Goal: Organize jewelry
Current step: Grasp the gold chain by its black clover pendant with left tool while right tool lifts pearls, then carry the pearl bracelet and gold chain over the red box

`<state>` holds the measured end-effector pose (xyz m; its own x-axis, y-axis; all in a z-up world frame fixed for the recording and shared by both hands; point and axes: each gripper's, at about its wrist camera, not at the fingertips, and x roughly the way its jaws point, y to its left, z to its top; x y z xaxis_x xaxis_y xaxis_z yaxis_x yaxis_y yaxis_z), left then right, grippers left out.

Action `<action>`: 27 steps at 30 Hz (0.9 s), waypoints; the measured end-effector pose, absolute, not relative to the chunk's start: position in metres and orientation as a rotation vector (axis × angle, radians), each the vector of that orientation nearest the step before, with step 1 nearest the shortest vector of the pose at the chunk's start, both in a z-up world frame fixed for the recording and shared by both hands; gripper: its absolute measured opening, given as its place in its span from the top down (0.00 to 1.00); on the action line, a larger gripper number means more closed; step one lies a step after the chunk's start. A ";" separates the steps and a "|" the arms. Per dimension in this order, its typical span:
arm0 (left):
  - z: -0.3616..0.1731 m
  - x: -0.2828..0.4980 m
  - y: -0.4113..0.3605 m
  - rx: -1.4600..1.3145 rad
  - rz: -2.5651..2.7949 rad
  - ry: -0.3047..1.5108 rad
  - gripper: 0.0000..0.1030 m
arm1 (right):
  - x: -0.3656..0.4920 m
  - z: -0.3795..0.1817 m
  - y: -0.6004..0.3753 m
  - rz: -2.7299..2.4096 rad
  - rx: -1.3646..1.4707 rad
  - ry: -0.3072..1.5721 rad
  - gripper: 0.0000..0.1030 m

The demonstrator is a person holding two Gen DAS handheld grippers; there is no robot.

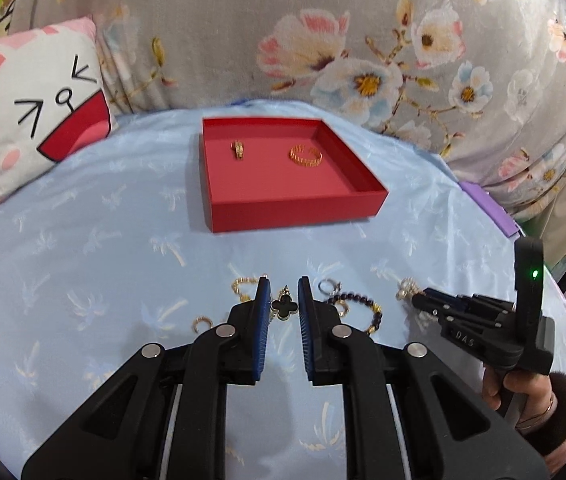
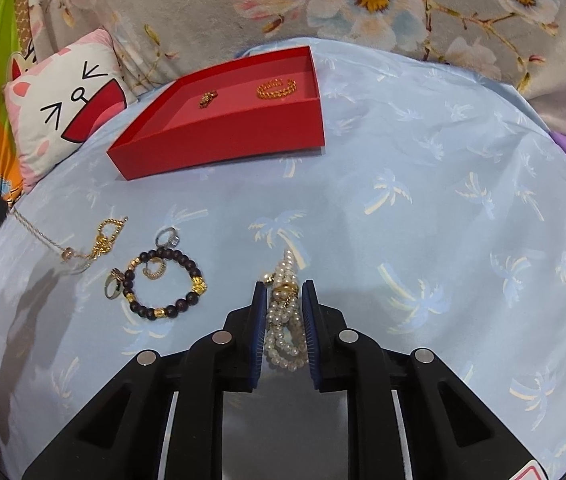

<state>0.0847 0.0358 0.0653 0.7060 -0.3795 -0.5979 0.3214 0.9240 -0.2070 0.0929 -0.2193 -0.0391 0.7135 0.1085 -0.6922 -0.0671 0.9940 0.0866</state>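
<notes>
A red tray (image 1: pixel 295 210) (image 2: pixel 219 136) sits on the blue cloth and holds a gold bracelet (image 1: pixel 305 155) (image 2: pixel 277 88) and a small gold piece (image 1: pixel 238 149) (image 2: pixel 207 99). My left gripper (image 1: pixel 284 285) is open around a black clover pendant necklace (image 1: pixel 283 307), jaws apart from it. My right gripper (image 2: pixel 283 286) (image 1: pixel 417 300) is partly closed around a pearl bracelet (image 2: pixel 283 320), the pads close beside it; whether they pinch it is unclear. A dark bead bracelet (image 2: pixel 165 280) (image 1: pixel 363 306), rings (image 2: pixel 167 237) and a gold chain (image 2: pixel 103 240) lie loose on the cloth.
A cat-face pillow (image 1: pixel 31 108) (image 2: pixel 63 108) leans at the left. A floral quilt (image 1: pixel 323 40) rises behind the tray. The cloth's purple edge (image 1: pixel 491 208) runs on the right. Small gold earrings (image 1: pixel 201 324) lie left of my left gripper.
</notes>
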 end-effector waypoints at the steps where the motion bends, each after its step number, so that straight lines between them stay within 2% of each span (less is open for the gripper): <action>1: 0.072 0.085 0.037 -0.088 -0.390 0.668 0.87 | 0.092 -0.037 -0.219 0.099 0.056 0.763 0.85; 15: 0.139 0.096 0.035 -0.063 -0.406 0.525 0.87 | 0.090 0.007 -0.223 0.163 0.093 0.700 0.85; 27: 0.181 0.172 0.026 -0.051 -0.354 0.439 0.87 | 0.157 0.057 -0.213 0.192 0.075 0.659 0.85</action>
<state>0.1717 0.0256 0.1811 0.8452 -0.3458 -0.4074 0.3242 0.9379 -0.1235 0.1566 -0.2128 0.0572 0.7735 0.2008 -0.6011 -0.1536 0.9796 0.1297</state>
